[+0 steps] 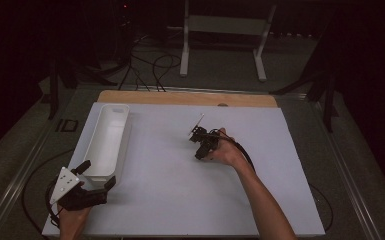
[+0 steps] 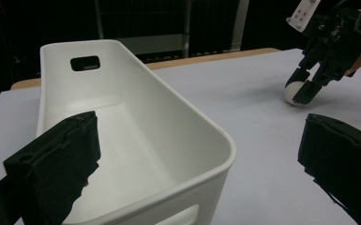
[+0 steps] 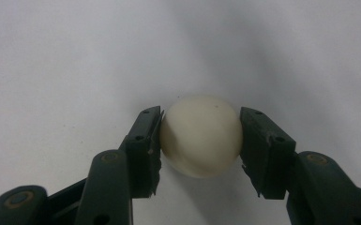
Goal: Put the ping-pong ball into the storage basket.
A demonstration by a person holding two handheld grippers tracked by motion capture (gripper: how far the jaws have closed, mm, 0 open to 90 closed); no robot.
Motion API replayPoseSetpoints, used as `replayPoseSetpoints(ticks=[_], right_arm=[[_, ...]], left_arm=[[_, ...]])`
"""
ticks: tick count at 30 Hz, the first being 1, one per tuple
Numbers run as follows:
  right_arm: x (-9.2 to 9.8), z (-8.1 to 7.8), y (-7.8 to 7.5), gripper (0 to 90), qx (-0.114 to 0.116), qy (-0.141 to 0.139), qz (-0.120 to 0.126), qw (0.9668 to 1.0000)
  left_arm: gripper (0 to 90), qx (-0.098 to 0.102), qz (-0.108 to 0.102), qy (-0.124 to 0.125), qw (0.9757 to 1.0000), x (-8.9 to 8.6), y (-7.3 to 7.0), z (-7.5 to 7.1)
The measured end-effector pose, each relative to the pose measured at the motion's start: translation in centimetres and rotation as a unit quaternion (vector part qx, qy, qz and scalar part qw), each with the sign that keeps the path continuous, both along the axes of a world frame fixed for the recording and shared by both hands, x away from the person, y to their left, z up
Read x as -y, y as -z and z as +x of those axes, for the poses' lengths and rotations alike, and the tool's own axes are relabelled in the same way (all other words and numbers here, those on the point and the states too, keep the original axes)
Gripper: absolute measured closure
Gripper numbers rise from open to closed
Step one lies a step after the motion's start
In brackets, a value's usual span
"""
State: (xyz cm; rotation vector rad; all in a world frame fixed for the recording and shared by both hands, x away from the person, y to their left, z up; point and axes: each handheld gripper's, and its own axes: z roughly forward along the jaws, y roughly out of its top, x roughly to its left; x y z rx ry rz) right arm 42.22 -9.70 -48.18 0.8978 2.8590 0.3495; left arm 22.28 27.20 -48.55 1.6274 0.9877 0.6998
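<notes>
Item: right gripper, jaws set either side of a cream ball. The left pad touches the ball's flank; the right pad sits at its other flank, contact or a hair's gap cannot be told apart. Jaws narrow, closed to about the ball's width. Ball round, no long axis, so approach angle matters little.

Item: ball, resting on the white worktop, centred between the jaws and level with their tips, its far side bulging slightly beyond them. In the left gripper view the same ball lies under the right gripper, touching the worktop surface, well to the right of the tub.

Item: right hand, holding the right gripper over the worktop's middle, well to the right of the tub.

Item: white oblong tub, empty, handle slot in its far end wall, long axis running away from the person. It lies along the worktop's left part.

Item: left gripper, just beside the tub's near end, jaws spread wide, holding nothing; in its own view the tub's near wall stands between them.

Governing relation: ball lies well right of the tub, already between the right jaws; right hand nearer. Judged next need: a firm pinch, lift, then carry leftward to the tub
</notes>
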Motion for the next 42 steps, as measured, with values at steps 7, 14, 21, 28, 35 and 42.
replayPoseSetpoints(ticks=[7,14,21,28,35,42], right_arm=[[-0.2,-0.2,-0.2,50.4,-0.001,-0.004,-0.001,1.0000],[-0.3,-0.3,-0.7,50.5,0.003,-0.010,0.000,1.0000],[-0.2,-0.4,-1.1,50.5,0.004,-0.013,0.007,0.9999],[-0.3,-0.4,-1.5,50.5,0.010,-0.016,0.015,0.9997],[-0.6,-0.6,-2.0,50.5,0.015,-0.025,0.026,0.9993],[-1.0,-0.8,-2.7,50.5,0.029,-0.030,0.052,0.9978]], left_arm=[[0.0,0.000,0.001,0.000,1.0000,0.0,0.0,0.0],[0.0,0.000,0.000,0.001,1.0000,0.0,0.0,0.0],[0.0,-0.001,0.001,0.001,1.0000,0.1,0.0,0.0],[0.0,-0.003,0.001,0.002,1.0000,0.1,0.1,0.1],[0.0,-0.003,0.002,0.002,1.0000,0.1,0.1,0.1],[0.0,-0.004,0.001,0.001,1.0000,0.1,0.1,0.1]])
